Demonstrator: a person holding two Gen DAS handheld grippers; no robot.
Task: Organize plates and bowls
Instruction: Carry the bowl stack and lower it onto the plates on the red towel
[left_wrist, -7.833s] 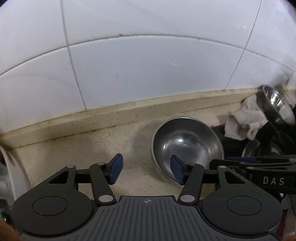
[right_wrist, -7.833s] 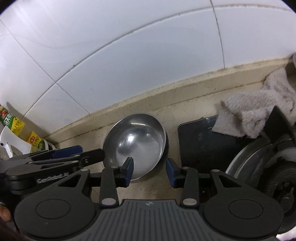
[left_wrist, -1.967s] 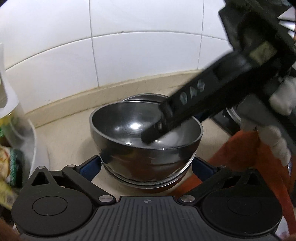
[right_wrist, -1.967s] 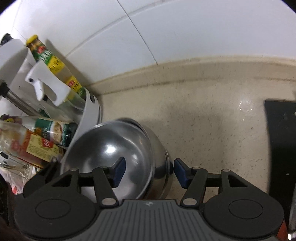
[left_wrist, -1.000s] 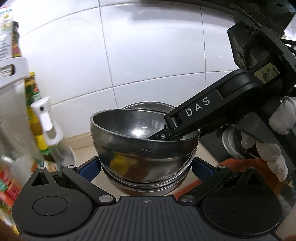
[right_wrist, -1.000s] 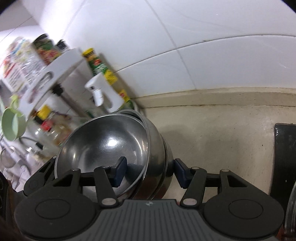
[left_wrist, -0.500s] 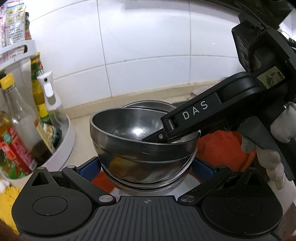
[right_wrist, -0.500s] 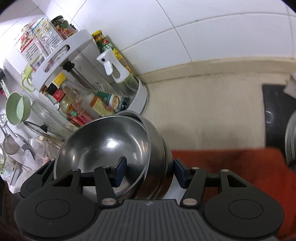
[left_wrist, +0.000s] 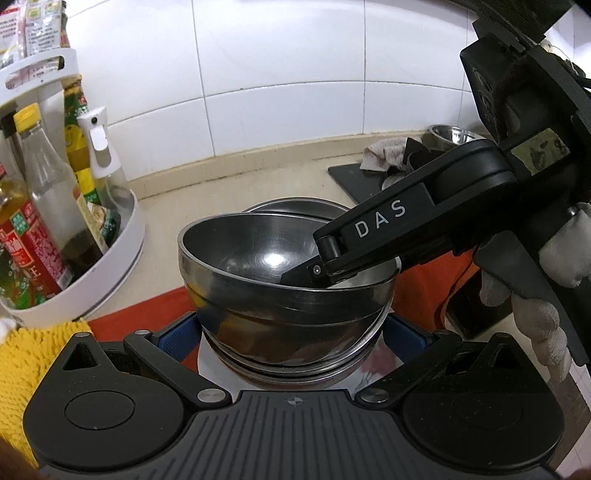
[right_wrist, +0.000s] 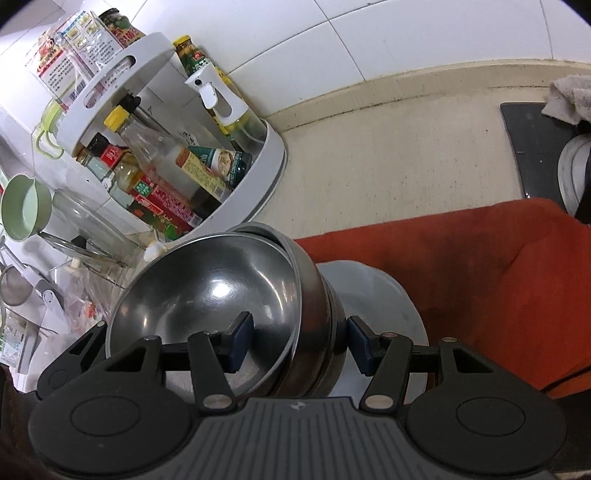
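Observation:
A stack of nested steel bowls (left_wrist: 266, 254) hangs between both grippers. My left gripper (left_wrist: 290, 336) is shut on it, with a blue pad on each outer side of the stack. My right gripper (right_wrist: 300, 345) clamps the stack's wall (right_wrist: 221, 291): one blue pad sits inside the top bowl and the other outside. In the left wrist view its black finger (left_wrist: 369, 229) reaches over the rim from the right, held by a gloved hand (left_wrist: 535, 314). Under the stack lies a white plate (right_wrist: 388, 295) on an orange cloth (right_wrist: 461, 258).
A white round rack of sauce bottles (right_wrist: 258, 177) stands left, by the tiled wall. A yellow mat (left_wrist: 22, 369) lies at front left. Back right are a black board (left_wrist: 354, 177), a grey rag (left_wrist: 384, 155) and another steel bowl (left_wrist: 450, 134).
Both grippers have carried the bowl stack away from the wall, so it is now over the orange cloth and white plate. The grips have not changed.

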